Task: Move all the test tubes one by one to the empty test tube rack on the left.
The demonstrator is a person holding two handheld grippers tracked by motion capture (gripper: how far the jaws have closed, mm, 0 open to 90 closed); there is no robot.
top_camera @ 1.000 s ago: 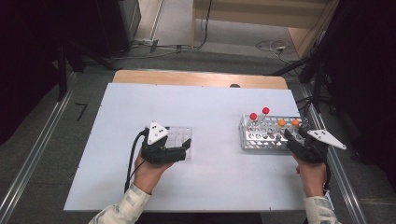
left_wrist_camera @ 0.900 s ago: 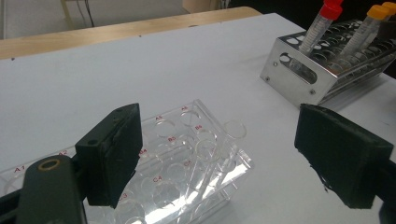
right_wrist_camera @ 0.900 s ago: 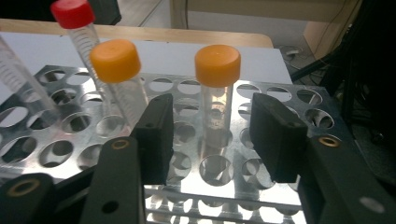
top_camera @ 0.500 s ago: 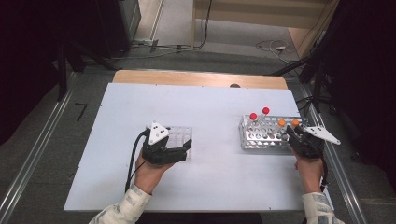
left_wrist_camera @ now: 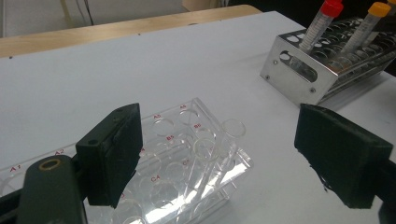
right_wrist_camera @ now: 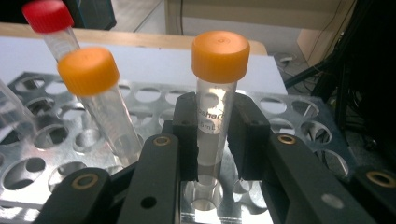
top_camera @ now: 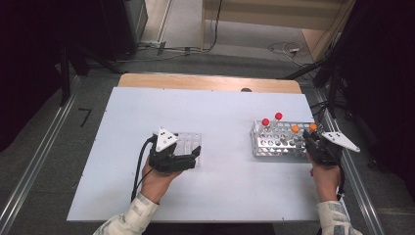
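An orange-capped tube [right_wrist_camera: 219, 58] stands upright in a hole near the right end of the metal tube rack [top_camera: 274, 145]. My right gripper [right_wrist_camera: 212, 133] is shut on its clear body just below the cap; in the high view the right gripper [top_camera: 310, 136] is at the rack's right end. A second orange-capped tube [right_wrist_camera: 89, 74] and two red-capped tubes [top_camera: 272, 119] lean in the rack. My left gripper [left_wrist_camera: 226, 158] is open over the right end of a clear plastic well rack [left_wrist_camera: 187, 161], which is empty; in the high view this left gripper [top_camera: 195, 157] points right.
The white table [top_camera: 220, 107] has open room between the clear rack [top_camera: 188, 141] and the metal rack [left_wrist_camera: 317, 70]. A wooden strip runs along the far edge. The metal rack sits close to the table's right edge.
My right gripper has edged forward to the rack's right end and now grips the orange-capped tube. The left gripper has stayed where it was.
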